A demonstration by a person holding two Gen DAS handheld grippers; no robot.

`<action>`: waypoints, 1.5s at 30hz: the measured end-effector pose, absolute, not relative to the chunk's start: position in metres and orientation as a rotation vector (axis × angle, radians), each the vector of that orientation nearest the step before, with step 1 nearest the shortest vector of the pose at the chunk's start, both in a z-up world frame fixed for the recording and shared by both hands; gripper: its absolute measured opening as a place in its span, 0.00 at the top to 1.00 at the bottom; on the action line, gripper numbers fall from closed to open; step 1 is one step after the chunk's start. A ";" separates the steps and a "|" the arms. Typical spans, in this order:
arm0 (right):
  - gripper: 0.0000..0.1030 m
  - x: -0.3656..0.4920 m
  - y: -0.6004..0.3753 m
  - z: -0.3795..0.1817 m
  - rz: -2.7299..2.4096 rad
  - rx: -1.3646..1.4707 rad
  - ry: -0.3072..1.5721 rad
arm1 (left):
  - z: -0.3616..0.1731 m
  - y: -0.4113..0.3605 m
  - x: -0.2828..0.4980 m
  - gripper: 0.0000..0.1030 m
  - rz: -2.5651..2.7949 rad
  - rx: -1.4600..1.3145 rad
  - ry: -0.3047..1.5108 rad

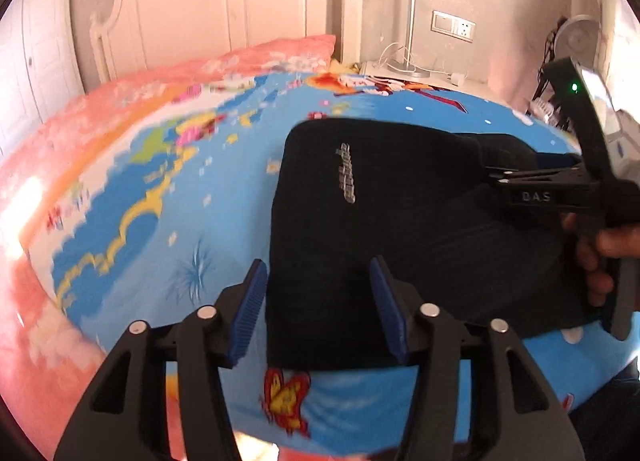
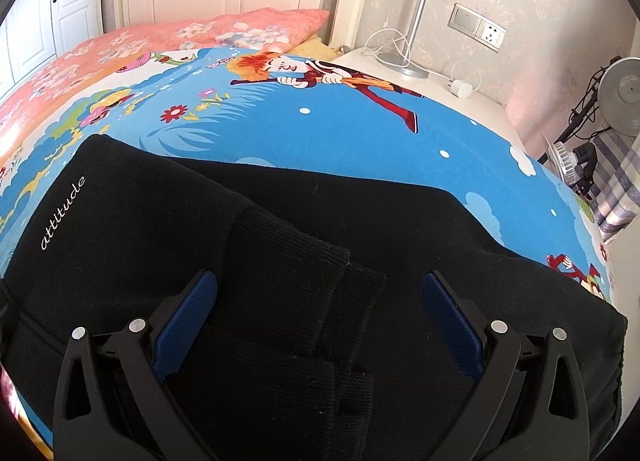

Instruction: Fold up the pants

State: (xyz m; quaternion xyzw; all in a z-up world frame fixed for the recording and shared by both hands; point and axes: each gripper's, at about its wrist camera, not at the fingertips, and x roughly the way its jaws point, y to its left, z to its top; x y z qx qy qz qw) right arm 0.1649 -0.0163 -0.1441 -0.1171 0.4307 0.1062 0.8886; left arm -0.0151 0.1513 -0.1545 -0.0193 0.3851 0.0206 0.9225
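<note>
pants (image 2: 280, 221): black knit, lying on the bed, already doubled into a thick, roughly square bundle; small pale lettering (image 2: 62, 213) runs along one panel near the left edge in the right wrist view.
bed (image 2: 340, 129): covered with a blue cartoon sheet; a pink flowered pillow (image 2: 248, 31) lies at the headboard end, well apart from the pants.
weight: looks light to moderate for its size; one pair of tongs could probably lift an edge, but the whole bundle would sag.
stiffness: soft and limp; it will drape and slide off itself rather than hold a crease, so each fold needs laying down flat.
surface: the ribbed cuffs (image 2: 320, 273) lie on top of the stack and look thicker and grippier than the smooth legs; the knit should not slip much against the blue pads.
fragility: none to speak of; the risk is only pulling the upper layers askew.
left tongs (image 1: 318, 309): jaws apart, hovering over the near left corner of the pants, nothing between the pads (image 1: 252, 309).
right tongs (image 2: 320, 321): jaws wide apart, straddling the cuffs from above; no pad is seen pressing the cloth. In the left wrist view the same tool reaches in from the right, with a hand (image 1: 596, 257) on its handle.
where to take hold: my judgement is at a folded edge or corner, pinching all layers together, one pair of tongs at each end of the same edge so the bundle turns over evenly.
what to avoid: catching only the top layer or a single cuff, which would likely unroll the stack.
</note>
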 end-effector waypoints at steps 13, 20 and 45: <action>0.05 0.164 -0.022 -0.141 0.231 -0.213 0.889 | -0.147 0.160 -0.031 0.41 0.005 -0.077 0.772; 0.05 0.109 -0.025 -0.089 0.337 -0.227 0.716 | -0.148 0.173 -0.025 0.41 -0.036 -0.239 0.749; 0.05 0.097 -0.022 -0.144 0.365 -0.210 0.913 | -0.170 0.204 -0.024 0.44 -0.244 -0.611 0.789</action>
